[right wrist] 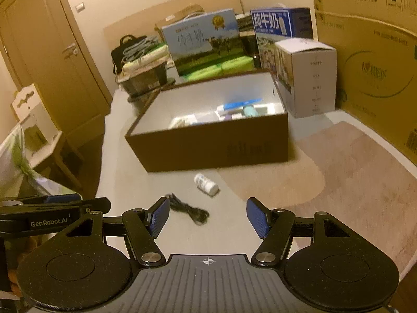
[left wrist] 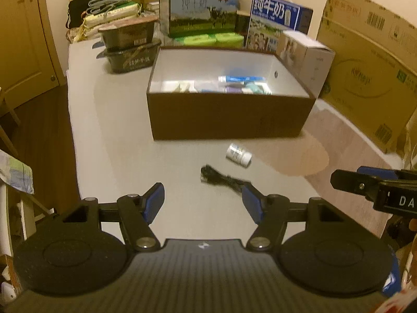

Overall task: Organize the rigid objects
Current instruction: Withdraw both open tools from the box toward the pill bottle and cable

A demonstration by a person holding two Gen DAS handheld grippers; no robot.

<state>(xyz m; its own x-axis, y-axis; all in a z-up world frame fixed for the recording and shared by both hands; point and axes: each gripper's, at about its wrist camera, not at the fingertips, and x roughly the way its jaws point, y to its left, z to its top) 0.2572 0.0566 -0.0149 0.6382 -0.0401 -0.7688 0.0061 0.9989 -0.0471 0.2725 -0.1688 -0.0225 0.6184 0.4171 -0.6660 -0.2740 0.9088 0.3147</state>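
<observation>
Through the left wrist view, my left gripper (left wrist: 203, 203) is spread wide and empty. The white bottle (left wrist: 238, 154) lies on its side just in front of the brown box (left wrist: 229, 114), with the black cord (left wrist: 224, 178) nearer me.

Through the right wrist view, my right gripper (right wrist: 208, 217) is equally wide, holding nothing. The bottle (right wrist: 206, 184) looks light, stiff and prone to roll; I'd pinch across its body.

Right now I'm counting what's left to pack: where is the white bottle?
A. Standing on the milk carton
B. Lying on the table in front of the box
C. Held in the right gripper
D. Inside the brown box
B: the bottle lies on its side on the table, outside the box, near the black cord.
</observation>
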